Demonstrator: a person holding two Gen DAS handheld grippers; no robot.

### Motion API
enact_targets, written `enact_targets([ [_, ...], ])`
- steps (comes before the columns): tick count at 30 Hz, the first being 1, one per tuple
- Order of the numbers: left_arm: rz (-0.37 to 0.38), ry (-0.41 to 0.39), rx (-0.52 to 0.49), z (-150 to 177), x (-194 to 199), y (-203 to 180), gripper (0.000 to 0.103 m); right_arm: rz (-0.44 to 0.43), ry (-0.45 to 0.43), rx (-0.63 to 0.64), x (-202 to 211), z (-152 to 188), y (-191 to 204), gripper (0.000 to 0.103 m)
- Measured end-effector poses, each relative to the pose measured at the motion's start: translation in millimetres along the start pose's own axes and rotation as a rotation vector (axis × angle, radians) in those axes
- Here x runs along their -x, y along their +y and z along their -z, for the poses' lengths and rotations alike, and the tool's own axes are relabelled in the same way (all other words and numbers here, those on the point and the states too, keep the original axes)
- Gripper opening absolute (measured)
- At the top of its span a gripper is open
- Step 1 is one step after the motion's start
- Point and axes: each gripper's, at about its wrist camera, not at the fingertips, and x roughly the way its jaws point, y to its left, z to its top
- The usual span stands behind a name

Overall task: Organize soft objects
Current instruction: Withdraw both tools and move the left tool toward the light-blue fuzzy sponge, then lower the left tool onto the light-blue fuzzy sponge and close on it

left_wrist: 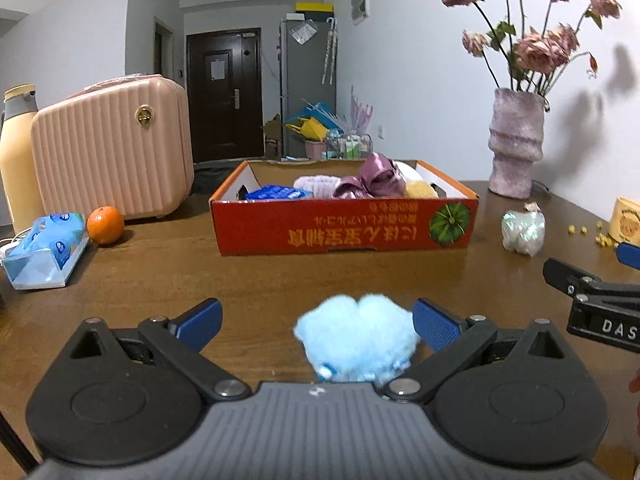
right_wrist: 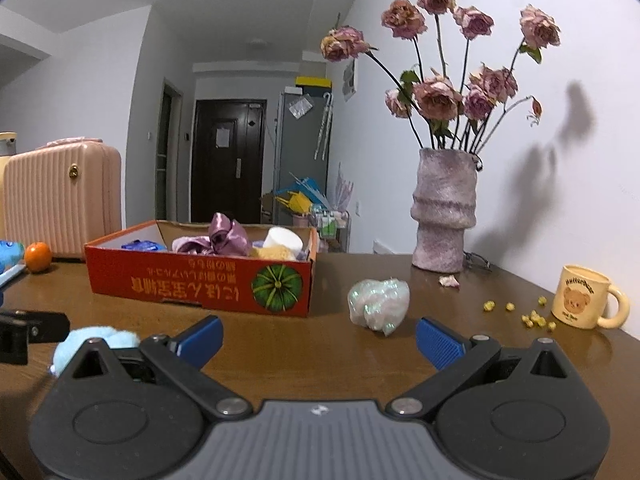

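Observation:
A fluffy light-blue soft toy (left_wrist: 356,338) lies on the wooden table between the fingers of my left gripper (left_wrist: 316,320), nearer the right finger; the jaws stand wide open around it. The same toy (right_wrist: 94,342) shows at the left of the right wrist view. My right gripper (right_wrist: 320,336) is open with only table between its fingers. A shiny white iridescent soft bundle (right_wrist: 378,304) (left_wrist: 523,232) rests just beyond it. The red cardboard box (left_wrist: 344,224) (right_wrist: 200,284) holds a purple satin bow (left_wrist: 376,180), a lilac item, a yellow sponge and a blue packet.
A pink case (left_wrist: 112,144), an orange (left_wrist: 105,225), a tissue pack (left_wrist: 46,250) and a cream bottle (left_wrist: 16,156) stand left. A vase of dried roses (right_wrist: 444,212) stands back right, with a yellow mug (right_wrist: 584,300) and scattered yellow bits (right_wrist: 532,318) near it.

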Motion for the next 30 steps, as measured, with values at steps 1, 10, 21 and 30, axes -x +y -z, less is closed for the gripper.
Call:
enact_targets([
  [1,0.001,0.006,-0.003,1.5,1.5,-0.6,0.103,0.001,0.005,-0.006,1.2,0.6,-1.5,0.103],
  [10,0.018,0.084,-0.03,11.4,5.4,-5.8,0.103,0.029,0.069,-0.06,-0.5,4.4,-12.7,0.103],
  [21,0.047,0.152,-0.055,12.1,-7.9,-9.8,0.103,0.039,0.084,-0.067,-2.6,4.3,-13.5,0.103],
  [30,0.048,0.248,-0.077,7.1,-49.5,-18.6,0.103,0.044,0.103,-0.086,-5.9,3.9,-17.1,0.103],
])
